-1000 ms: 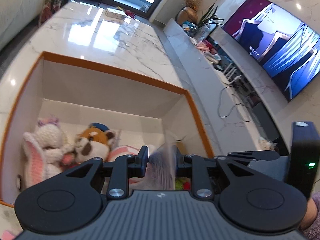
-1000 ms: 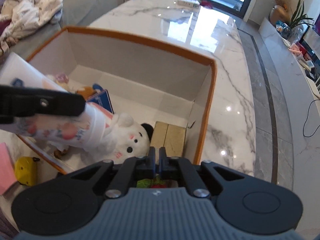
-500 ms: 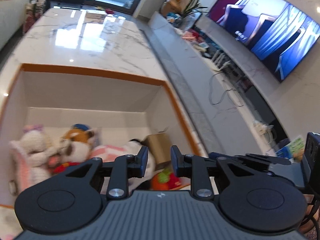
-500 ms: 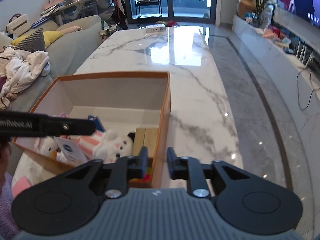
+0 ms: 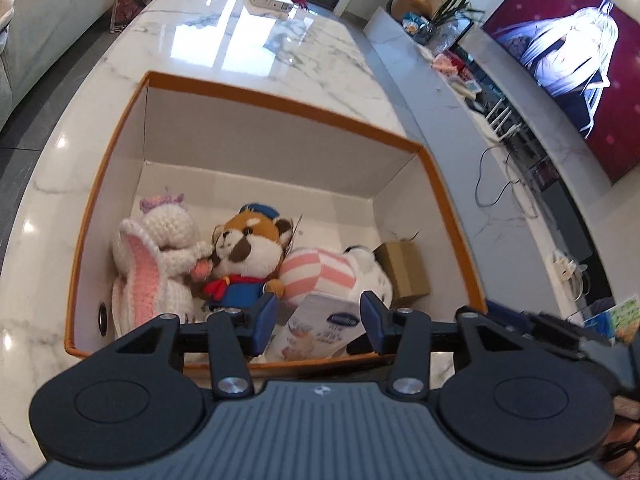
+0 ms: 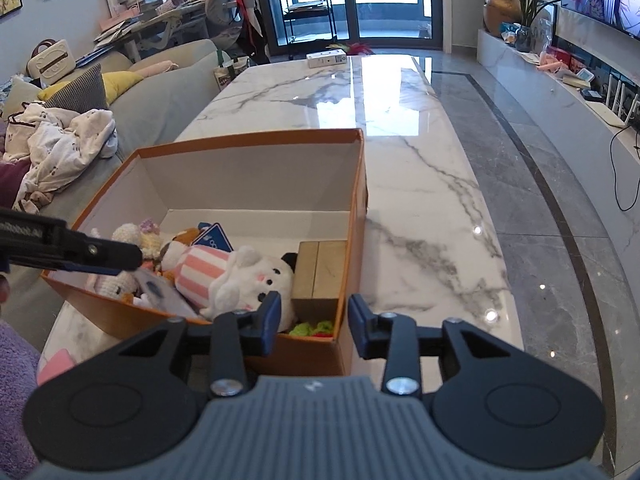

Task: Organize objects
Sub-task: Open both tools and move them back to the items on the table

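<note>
The marble bench [image 6: 420, 168] carries an orange-rimmed box [image 5: 280, 100] with plush toys [image 5: 244, 256], a small cardboard carton [image 5: 404, 272] and a printed pouch [image 5: 320, 332] inside. The pouch leans against the box's near wall, directly ahead of and below the left claw [image 5: 316, 320], its long axis running away from that claw. Both claws are released and empty; the right claw [image 6: 314, 326] hangs over the box's near right corner, farther from the pouch.

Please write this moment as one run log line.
left gripper: open, above packet | right gripper: open, empty | orange box: holds plush toys
</note>
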`<act>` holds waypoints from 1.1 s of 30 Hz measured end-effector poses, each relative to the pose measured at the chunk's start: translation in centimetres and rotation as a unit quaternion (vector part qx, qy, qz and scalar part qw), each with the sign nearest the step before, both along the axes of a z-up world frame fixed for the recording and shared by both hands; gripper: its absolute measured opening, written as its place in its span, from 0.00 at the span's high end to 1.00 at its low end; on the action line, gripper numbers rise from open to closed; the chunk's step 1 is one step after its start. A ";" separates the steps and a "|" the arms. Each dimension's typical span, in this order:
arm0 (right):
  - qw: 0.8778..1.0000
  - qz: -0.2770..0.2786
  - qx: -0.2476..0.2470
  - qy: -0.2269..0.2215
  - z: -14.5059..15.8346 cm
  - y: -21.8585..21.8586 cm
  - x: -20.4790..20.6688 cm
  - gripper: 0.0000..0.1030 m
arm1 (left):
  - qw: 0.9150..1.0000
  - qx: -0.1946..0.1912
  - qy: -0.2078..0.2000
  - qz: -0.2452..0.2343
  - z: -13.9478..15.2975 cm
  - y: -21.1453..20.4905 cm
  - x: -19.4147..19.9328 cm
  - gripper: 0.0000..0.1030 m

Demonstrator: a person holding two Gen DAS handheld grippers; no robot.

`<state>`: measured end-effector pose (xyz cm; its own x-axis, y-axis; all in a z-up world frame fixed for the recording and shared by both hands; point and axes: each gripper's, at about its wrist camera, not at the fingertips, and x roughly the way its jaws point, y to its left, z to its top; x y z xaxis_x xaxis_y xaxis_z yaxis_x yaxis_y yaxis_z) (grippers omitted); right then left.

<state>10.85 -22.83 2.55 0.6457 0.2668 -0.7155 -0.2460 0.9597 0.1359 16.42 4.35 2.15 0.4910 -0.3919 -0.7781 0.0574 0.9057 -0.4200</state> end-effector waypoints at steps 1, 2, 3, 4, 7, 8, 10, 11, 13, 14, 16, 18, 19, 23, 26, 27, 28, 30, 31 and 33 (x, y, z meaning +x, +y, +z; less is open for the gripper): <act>1.000 -0.001 0.000 0.000 0.0 0.0 0.0 0.61 | 1.000 0.004 0.002 -0.002 -0.3 -0.2 -0.2 0.49; 1.000 -0.002 0.000 -0.001 0.0 -0.1 -0.1 0.59 | 1.000 0.009 0.002 -0.002 -0.5 -0.3 -0.3 0.49; 1.000 -0.004 0.000 -0.001 0.0 -0.1 -0.1 0.57 | 1.000 0.018 -0.002 -0.001 -0.5 -0.4 -0.3 0.49; 1.000 -0.006 -0.002 -0.003 0.0 -0.1 -0.1 0.56 | 1.000 0.023 -0.002 0.001 -0.6 -0.4 -0.4 0.49; 1.000 -0.003 0.000 -0.010 0.2 -0.1 -0.4 0.53 | 1.000 0.008 -0.021 0.013 0.3 0.1 -1.2 0.49; 1.000 0.001 0.003 -0.017 0.4 -0.1 -0.7 0.49 | 0.999 0.000 -0.042 0.016 1.0 0.4 -1.7 0.49; 0.999 0.007 0.009 -0.038 1.1 0.0 -1.2 0.43 | 0.995 -0.007 -0.095 0.014 2.5 0.7 -3.1 0.50; 0.999 0.009 0.014 -0.048 1.5 0.0 -1.4 0.41 | 0.993 -0.009 -0.115 0.012 3.1 0.7 -3.8 0.49; 0.998 0.011 0.025 -0.064 2.1 0.2 -1.9 0.37 | 0.991 -0.017 -0.134 0.010 4.0 1.1 -5.0 0.49; 0.997 0.007 0.028 -0.072 2.3 0.3 -2.2 0.34 | 0.990 -0.026 -0.135 0.008 4.2 1.3 -5.5 0.49; 0.996 0.001 0.037 -0.087 2.6 0.7 -2.9 0.34 | 0.990 -0.046 -0.135 0.010 4.2 2.0 -6.6 0.49; 0.994 0.005 0.047 -0.096 2.8 1.3 -3.6 0.34 | 0.991 -0.051 -0.124 0.018 4.0 2.7 -7.4 0.49; 0.993 0.008 0.053 -0.101 2.8 1.6 -4.0 0.34 | 0.992 -0.047 -0.115 0.026 3.8 3.1 -7.8 0.49; 0.990 0.022 0.067 -0.119 2.5 3.3 -5.6 0.34 | 0.993 -0.027 -0.095 0.058 2.5 4.7 -9.3 0.49; 0.990 0.051 0.069 -0.114 2.2 5.0 -6.4 0.34 | 0.992 0.014 -0.106 0.074 1.8 5.4 -10.7 0.49; 0.989 0.063 0.065 -0.113 2.1 5.6 -6.8 0.34 | 0.991 0.032 -0.106 0.070 1.6 5.4 -11.0 0.49; 0.989 0.074 0.058 -0.113 2.0 6.3 -7.2 0.34 | 0.991 0.049 -0.107 0.065 1.4 5.4 -11.4 0.49; 0.988 0.094 0.043 -0.113 1.6 7.7 -7.8 0.34 | 0.991 0.073 -0.100 0.057 0.9 5.6 -12.1 0.48; 0.988 0.102 0.035 -0.111 1.2 8.4 -8.1 0.34 | 0.991 0.084 -0.094 0.049 0.5 5.8 -12.4 0.45; 0.988 0.115 0.019 -0.100 0.1 9.6 -8.5 0.39 | 0.991 0.101 -0.081 0.030 -0.3 6.2 -13.1 0.43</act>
<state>2.40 -13.26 2.65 0.6921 0.4471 -0.5667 -0.4821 0.8706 0.0981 3.36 10.54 1.87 0.6342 -0.2016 -0.7465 0.0528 0.9744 -0.2184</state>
